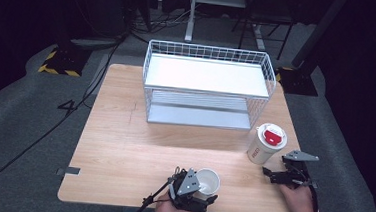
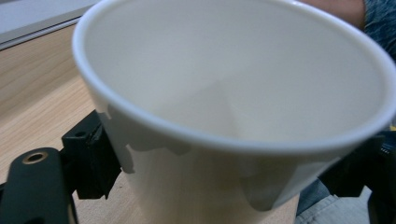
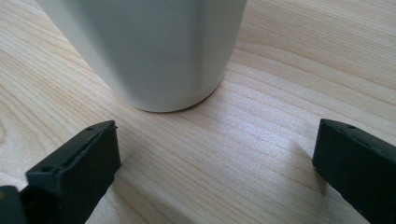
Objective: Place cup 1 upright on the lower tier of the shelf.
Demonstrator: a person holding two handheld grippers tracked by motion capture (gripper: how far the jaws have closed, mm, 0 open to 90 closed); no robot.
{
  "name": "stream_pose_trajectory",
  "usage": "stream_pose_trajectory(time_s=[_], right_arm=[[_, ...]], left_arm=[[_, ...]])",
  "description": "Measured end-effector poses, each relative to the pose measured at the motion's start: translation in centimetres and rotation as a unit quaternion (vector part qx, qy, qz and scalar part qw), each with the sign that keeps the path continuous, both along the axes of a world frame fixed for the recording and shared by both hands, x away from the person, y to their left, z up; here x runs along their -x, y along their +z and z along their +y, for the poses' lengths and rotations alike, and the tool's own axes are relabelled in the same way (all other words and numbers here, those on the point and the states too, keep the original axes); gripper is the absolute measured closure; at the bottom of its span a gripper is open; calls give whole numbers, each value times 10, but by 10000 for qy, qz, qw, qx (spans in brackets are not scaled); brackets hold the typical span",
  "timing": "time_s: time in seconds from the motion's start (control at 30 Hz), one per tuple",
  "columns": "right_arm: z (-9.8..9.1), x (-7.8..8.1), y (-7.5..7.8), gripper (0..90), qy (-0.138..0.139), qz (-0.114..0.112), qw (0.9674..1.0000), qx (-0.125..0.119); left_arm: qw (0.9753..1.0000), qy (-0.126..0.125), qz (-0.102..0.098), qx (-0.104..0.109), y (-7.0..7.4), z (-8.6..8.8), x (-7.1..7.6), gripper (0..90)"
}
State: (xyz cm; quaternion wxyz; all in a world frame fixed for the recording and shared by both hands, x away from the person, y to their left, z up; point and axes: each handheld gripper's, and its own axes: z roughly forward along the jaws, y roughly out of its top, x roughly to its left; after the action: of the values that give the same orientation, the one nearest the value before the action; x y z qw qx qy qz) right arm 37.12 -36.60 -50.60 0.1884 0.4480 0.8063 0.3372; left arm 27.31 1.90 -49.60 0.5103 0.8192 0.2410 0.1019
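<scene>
Table pale wood, dark room | left jaws clamp empty cup | right jaws apart

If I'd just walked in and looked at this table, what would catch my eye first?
Probably the big white wire basket standing at the far side of the wooden table, with a flat shelf on top. Next, the lidded cup with a red patch on its lid, near the right edge just ahead of the open right gripper. At the near edge, the left gripper clamps an empty white cup.
</scene>
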Motion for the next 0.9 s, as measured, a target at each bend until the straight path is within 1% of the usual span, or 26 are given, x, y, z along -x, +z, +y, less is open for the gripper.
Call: stream_pose_trajectory(time_s=[0.03, 0.23, 0.5, 0.6, 0.63, 0.7, 0.83, 0.9], right_arm=[[0, 0, 0, 9, 0, 0, 10000, 1], [0, 0, 0, 10, -3, -2, 10000, 3], [0, 0, 0, 10, -3, -2, 10000, 3], [0, 0, 0, 9, -2, -3, 10000, 3], [0, 0, 0, 9, -2, -1, 10000, 3], [0, 0, 0, 9, -2, -3, 10000, 4], [0, 0, 0, 10, -2, -2, 10000, 4], [0, 0, 0, 9, -2, -3, 10000, 4]], left_arm=[[10000, -20, -61, -32, 0, 0, 1, 211], [9999, 14, -87, -50, 0, 0, 2, 219], [10000, 27, -70, -60, 1, 0, 2, 222], [10000, 21, -35, -38, 1, 0, 3, 223], [10000, 7, -56, -7, 3, 0, 3, 223], [10000, 5, -54, -11, 5, 0, 3, 223], [9999, -14, -138, -62, 11, 1, 4, 223], [9999, -15, -158, -35, 16, 1, 3, 223]])
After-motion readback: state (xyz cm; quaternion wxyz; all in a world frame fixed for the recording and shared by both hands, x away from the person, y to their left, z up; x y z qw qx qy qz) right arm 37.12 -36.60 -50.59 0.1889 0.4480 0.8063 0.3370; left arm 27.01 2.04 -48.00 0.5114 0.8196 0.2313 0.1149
